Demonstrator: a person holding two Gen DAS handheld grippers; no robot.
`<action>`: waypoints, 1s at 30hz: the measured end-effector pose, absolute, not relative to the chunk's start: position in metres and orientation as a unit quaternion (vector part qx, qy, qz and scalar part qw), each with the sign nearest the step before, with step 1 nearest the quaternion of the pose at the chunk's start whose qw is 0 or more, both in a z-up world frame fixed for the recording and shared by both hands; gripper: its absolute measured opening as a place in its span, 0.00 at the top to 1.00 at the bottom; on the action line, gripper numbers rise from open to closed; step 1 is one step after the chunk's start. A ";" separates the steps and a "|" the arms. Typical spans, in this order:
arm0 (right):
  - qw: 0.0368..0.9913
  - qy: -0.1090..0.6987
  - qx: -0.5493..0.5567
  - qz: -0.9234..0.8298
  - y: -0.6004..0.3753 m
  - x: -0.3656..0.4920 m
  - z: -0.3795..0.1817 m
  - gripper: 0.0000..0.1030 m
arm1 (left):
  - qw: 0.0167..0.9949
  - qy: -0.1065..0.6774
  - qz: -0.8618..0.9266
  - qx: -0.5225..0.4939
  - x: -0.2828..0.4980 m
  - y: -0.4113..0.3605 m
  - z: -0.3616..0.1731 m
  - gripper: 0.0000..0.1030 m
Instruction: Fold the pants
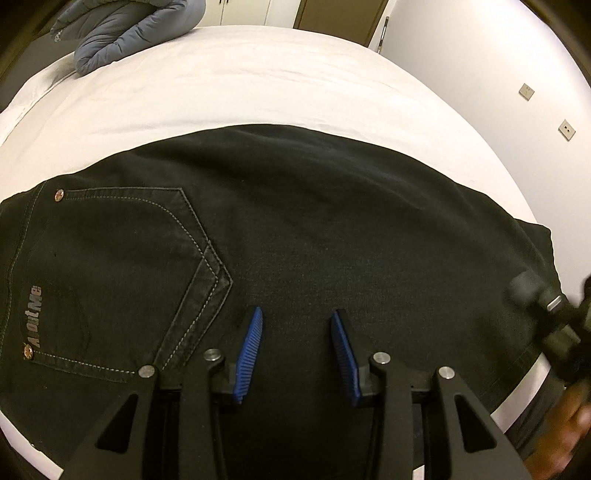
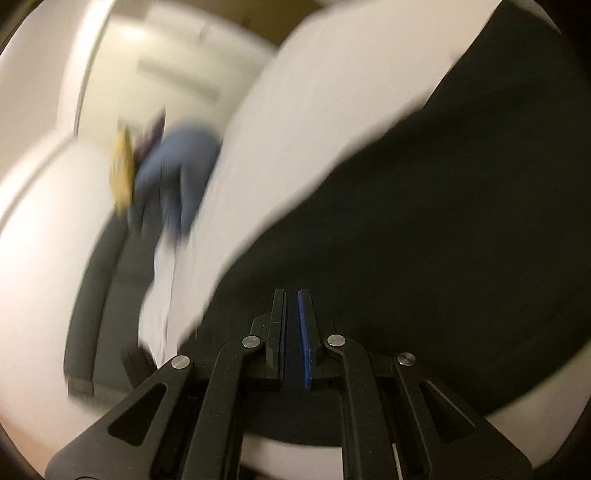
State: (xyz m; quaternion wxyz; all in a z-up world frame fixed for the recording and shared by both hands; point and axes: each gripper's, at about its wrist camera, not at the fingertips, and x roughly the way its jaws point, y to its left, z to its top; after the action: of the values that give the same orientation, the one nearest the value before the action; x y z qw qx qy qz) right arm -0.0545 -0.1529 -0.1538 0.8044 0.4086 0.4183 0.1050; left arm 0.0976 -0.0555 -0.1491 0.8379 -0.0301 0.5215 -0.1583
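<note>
Black jeans point(image 1: 314, 229) lie folded flat on a white bed point(image 1: 240, 85), back pocket point(image 1: 122, 266) with pale stitching at the left. My left gripper point(image 1: 297, 317) is open and empty, its blue pads just above the cloth near the pocket tip. The right gripper's body point(image 1: 554, 325) shows blurred at the jeans' right end. In the right wrist view, which is motion-blurred, my right gripper point(image 2: 291, 295) has its pads nearly together over the black jeans point(image 2: 424, 221), with nothing visibly between them.
A grey-blue quilted jacket point(image 1: 122, 33) lies at the bed's far left corner; it also shows blurred in the right wrist view point(image 2: 173, 173). A white wall with sockets point(image 1: 526, 91) is at the right. Cupboard doors stand behind the bed.
</note>
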 end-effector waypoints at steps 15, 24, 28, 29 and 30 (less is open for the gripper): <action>0.828 0.311 0.419 -0.206 -0.332 -0.112 -0.208 1.00 | 0.840 0.518 -0.161 -0.026 0.097 -0.064 -0.148 0.59; 0.838 0.289 0.462 -0.001 -0.236 -0.131 -0.204 0.93 | 0.830 0.516 -0.200 -0.074 0.096 -0.064 -0.127 0.77; 0.794 0.378 0.476 0.026 -0.167 -0.098 -0.273 0.93 | 0.823 0.483 -0.277 -0.111 0.090 -0.080 -0.107 0.77; 0.796 0.387 0.466 0.017 -0.162 -0.100 -0.286 0.99 | 0.806 0.498 -0.293 -0.131 0.094 -0.084 -0.117 0.77; 0.800 0.379 0.464 0.023 -0.147 -0.098 -0.296 1.00 | 0.792 0.514 -0.294 -0.147 0.098 -0.083 -0.130 0.77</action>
State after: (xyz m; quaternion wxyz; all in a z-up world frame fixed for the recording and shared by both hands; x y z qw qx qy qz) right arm -0.0979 -0.1467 -0.2961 0.8003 0.4638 0.3793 0.0227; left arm 0.0980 -0.0834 -0.1303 0.7921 -0.1470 0.5141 -0.2943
